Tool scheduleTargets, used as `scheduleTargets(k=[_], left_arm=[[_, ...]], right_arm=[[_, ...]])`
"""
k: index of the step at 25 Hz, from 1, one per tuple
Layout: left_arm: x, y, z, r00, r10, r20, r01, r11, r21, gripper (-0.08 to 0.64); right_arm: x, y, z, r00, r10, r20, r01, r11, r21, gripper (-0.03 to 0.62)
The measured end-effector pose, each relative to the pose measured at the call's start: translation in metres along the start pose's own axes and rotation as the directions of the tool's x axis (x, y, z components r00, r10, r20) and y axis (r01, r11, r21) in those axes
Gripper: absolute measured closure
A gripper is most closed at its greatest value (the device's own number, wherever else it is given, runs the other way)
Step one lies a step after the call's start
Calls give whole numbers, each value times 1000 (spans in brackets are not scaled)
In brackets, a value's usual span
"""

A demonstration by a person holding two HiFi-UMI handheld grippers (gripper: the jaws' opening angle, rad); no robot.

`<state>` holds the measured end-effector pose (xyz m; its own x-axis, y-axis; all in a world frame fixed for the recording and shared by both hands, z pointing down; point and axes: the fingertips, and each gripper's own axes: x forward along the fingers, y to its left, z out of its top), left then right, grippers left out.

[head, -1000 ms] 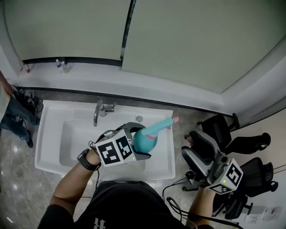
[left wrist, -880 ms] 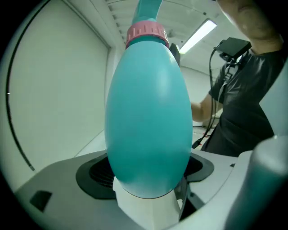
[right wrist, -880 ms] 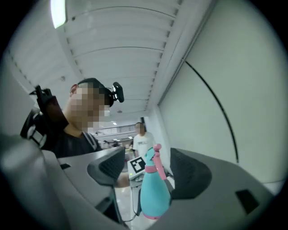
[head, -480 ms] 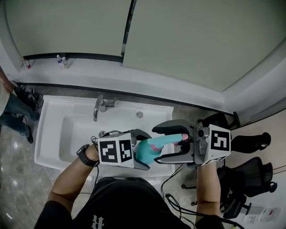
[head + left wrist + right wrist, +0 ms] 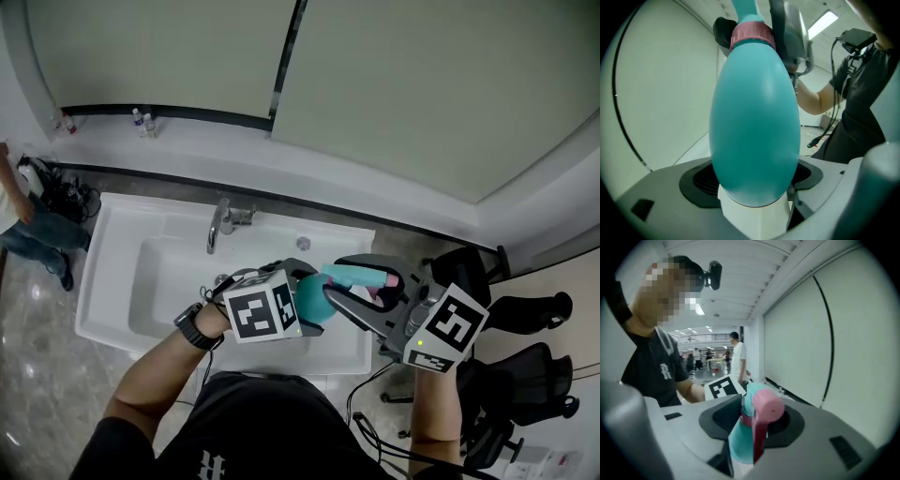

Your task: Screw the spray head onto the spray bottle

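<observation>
White sink [image 5: 97,286] with chrome faucet [image 5: 222,223], pale wall panels [image 5: 422,84], black office chairs [image 5: 531,310], grey floor [image 5: 28,375].

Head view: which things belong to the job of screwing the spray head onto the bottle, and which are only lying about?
Job: spray bottle, held in the left tool; spray head, between the jaws of the right tool, which have just been closing.
Lying about: sink, faucet, small bottles on the ledge, office chairs.

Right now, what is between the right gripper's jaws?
The spray head, on the bottle in the left gripper. The right gripper has just been closing its jaws onto it, seen in the right gripper view.
</observation>
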<state>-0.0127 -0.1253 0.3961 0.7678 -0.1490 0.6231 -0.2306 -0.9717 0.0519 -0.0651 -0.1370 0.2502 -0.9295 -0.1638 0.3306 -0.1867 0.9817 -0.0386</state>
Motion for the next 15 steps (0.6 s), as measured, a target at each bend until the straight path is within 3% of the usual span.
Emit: scheduleTargets(k=[3, 8, 11, 13, 15], left_arm=[[3, 28, -9, 988, 150, -44, -153, 986, -68, 135], [16, 59, -24, 942, 321, -101, -333, 932, -141, 135], [27, 61, -31, 950, 295, -100, -308, 937, -161, 135], [31, 57, -33, 967, 242, -81, -252, 955, -158, 135], [30, 51, -29, 983, 177, -40, -181, 972, -152, 135]], right_arm=[[7, -26, -8, 976, -213, -38, 216, 972, 91, 448], [13, -57, -29, 874, -476, -100, 485, 838, 248, 448], [16, -64, -39, 845, -523, -113, 530, 789, 312, 448], [17, -60, -39, 859, -502, -99, 505, 801, 322, 446], [15, -51, -31, 893, -447, -54, 439, 837, 327, 379]])
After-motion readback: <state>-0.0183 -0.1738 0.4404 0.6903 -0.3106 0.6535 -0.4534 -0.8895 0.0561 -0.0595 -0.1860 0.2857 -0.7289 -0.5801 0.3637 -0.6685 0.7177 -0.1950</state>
